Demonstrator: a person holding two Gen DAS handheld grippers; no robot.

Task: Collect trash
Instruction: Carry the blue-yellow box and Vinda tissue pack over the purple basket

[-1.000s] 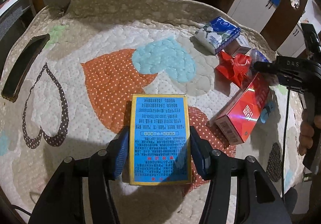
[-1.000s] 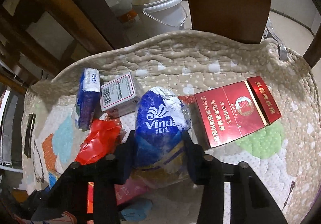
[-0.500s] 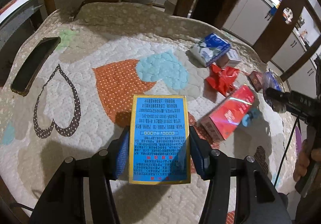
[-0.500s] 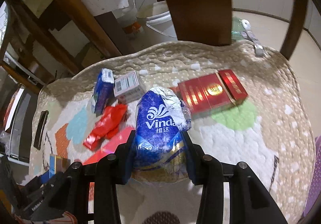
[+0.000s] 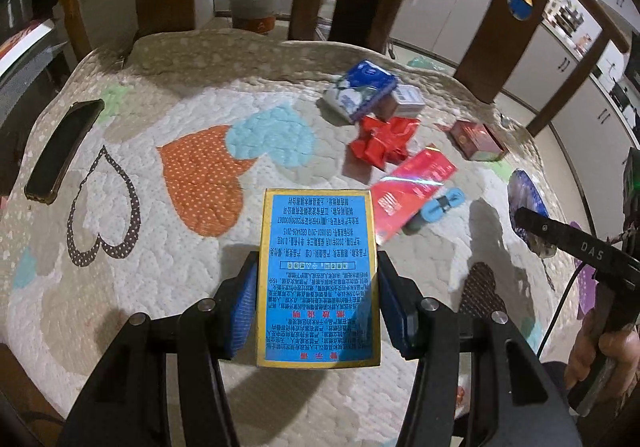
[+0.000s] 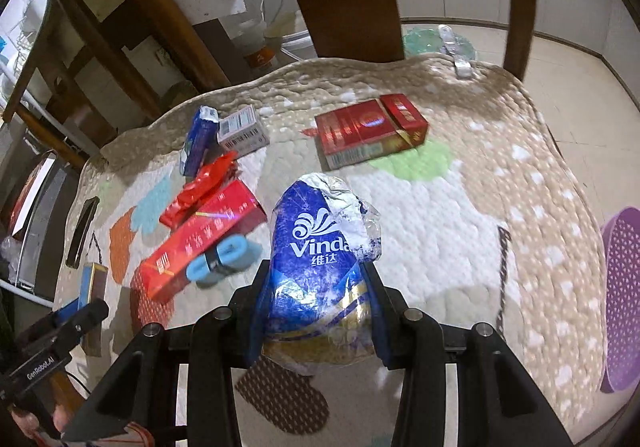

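The left gripper is pinching a blue box by its sides above the quilt. The right gripper is squeezing a crumpled Vinda pack, also held over the quilt. On the quilt are lying a red carton, a red wrapper and a cigarette pack.

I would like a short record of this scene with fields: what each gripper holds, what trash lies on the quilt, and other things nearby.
left gripper: shut on blue box with gold edge
right gripper: shut on blue Vinda tissue pack
surface: quilted cover with hearts
trash on the cover: red crumpled wrapper; long red carton; red cigarette pack; second blue tissue pack; small white box; light blue roll
other: black phone at the cover's edge; purple basket
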